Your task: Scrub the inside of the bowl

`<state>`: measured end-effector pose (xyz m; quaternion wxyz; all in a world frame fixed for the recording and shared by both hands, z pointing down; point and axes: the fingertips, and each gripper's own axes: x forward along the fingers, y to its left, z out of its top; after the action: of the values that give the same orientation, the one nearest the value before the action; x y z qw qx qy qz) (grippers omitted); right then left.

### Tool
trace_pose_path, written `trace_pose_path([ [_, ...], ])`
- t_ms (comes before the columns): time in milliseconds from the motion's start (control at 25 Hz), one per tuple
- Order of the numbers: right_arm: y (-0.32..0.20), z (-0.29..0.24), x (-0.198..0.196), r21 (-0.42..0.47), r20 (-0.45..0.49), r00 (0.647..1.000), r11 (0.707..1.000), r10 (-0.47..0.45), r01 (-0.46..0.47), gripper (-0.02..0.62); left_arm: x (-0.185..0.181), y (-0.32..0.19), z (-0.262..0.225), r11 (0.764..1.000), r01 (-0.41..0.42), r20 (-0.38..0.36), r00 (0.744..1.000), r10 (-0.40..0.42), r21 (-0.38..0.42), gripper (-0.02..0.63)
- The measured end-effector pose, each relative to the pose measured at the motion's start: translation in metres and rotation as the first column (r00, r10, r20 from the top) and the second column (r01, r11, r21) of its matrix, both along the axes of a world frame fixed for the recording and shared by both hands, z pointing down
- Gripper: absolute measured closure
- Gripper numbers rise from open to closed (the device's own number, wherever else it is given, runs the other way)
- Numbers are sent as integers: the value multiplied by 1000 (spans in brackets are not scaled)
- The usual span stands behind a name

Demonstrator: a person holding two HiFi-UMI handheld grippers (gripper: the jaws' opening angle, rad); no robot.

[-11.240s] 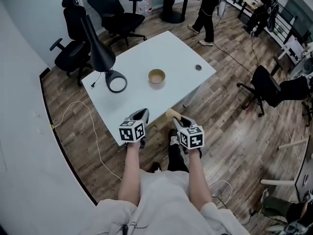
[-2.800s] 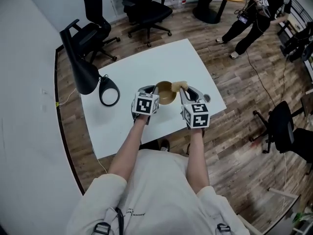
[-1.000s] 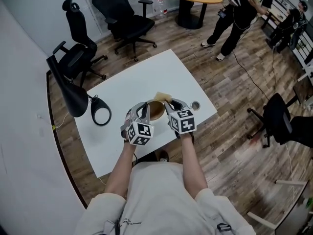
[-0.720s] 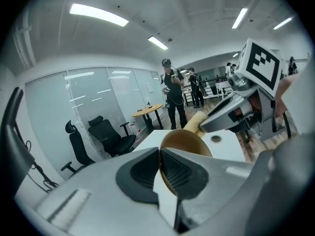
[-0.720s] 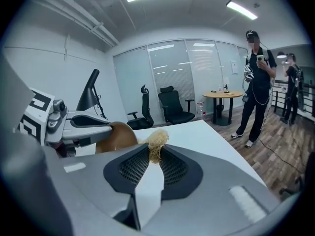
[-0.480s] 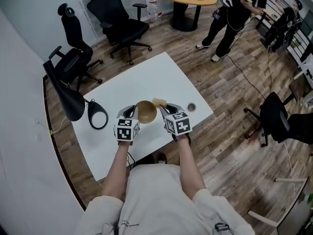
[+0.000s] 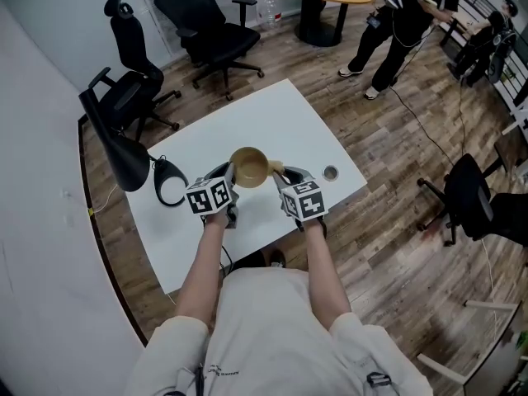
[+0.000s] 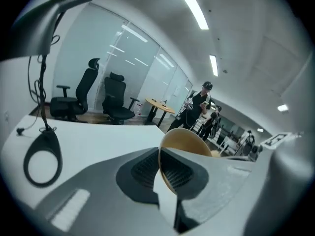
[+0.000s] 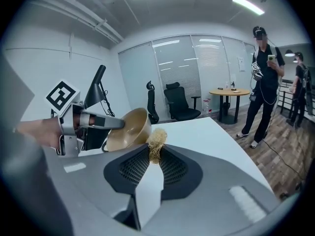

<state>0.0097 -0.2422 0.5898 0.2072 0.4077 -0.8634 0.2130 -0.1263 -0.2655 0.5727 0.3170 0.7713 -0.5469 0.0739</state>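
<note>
Fingers (image 8: 140,171) of the left gripper (image 8: 160,156) are closed on the rim of the brown bowl (image 8: 189,139), holding it tilted in the air above the white table (image 7: 272,114). The right gripper (image 9: 153,156) has its fingers pinched on a pale, fibrous scrubber (image 9: 156,140), which sits just beside the bowl's rim; whether they touch is unclear. A black desk lamp (image 7: 124,151) stands at the table's left side, and a small round disc (image 7: 331,172) lies near its right edge.
</note>
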Motion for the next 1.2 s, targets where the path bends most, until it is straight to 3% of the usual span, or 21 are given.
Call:
trace_pose_path([
  [120, -3, -4, 0, 13, -3, 1000, 1000, 5, -5, 508, 7, -10, -2, 1000, 27, -94, 995, -28, -5, 591],
  [400, 2, -5, 9, 0, 48, 999, 1000, 25, -25, 508, 16, -8, 0, 997, 70, -165, 983, -74, -26, 591],
  [560, 1, -13, 0, 17, 42, 999, 1000, 6, -7, 507, 9, -13, -3, 991, 126, -262, 956, -133, -43, 591],
  [720, 0, -14, -4, 9, 67, 998, 1000, -8, 8, 508, 17, -19, -13, 991, 128, -361, 923, -135, -43, 591],
  [920, 9, -1, -13, -48, 155, 988, 999, 1, 6, 508, 27, -16, -13, 992, 112, -386, 914, -123, -50, 591],
  [1200, 3, 7, -18, -70, 174, 985, 997, -1, 13, 508, 49, -22, -18, 997, 69, -407, 910, -82, -45, 591],
])
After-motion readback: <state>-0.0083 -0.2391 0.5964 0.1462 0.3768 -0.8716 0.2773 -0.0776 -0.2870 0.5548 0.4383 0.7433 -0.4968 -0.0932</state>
